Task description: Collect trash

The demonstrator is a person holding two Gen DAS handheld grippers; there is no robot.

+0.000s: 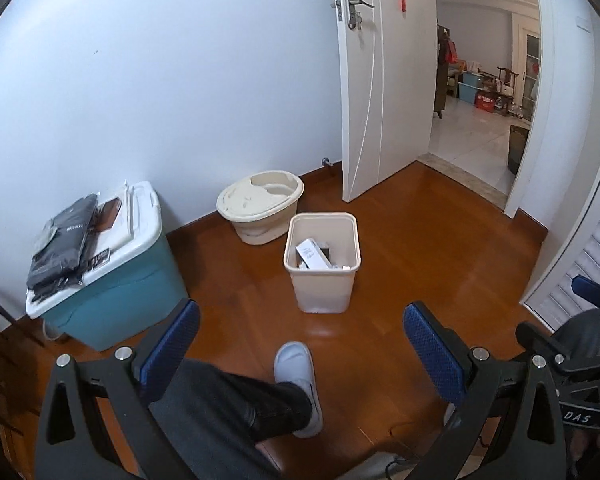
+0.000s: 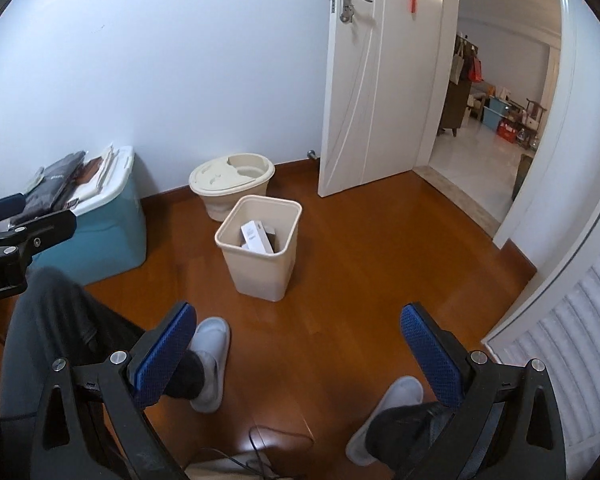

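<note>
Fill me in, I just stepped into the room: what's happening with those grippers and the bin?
A person in slippers holds a two-finger gripper in each hand, collecting trash. The left gripper and right gripper are both open and hold nothing. They point toward a beige wastebasket standing on the wooden floor, apart from both. A white box already lies inside it.

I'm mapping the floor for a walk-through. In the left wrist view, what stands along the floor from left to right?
Teal storage bin with dark packets on its white lid → round beige tub → square beige trash bin holding a white box → open white door → doorway.
</note>
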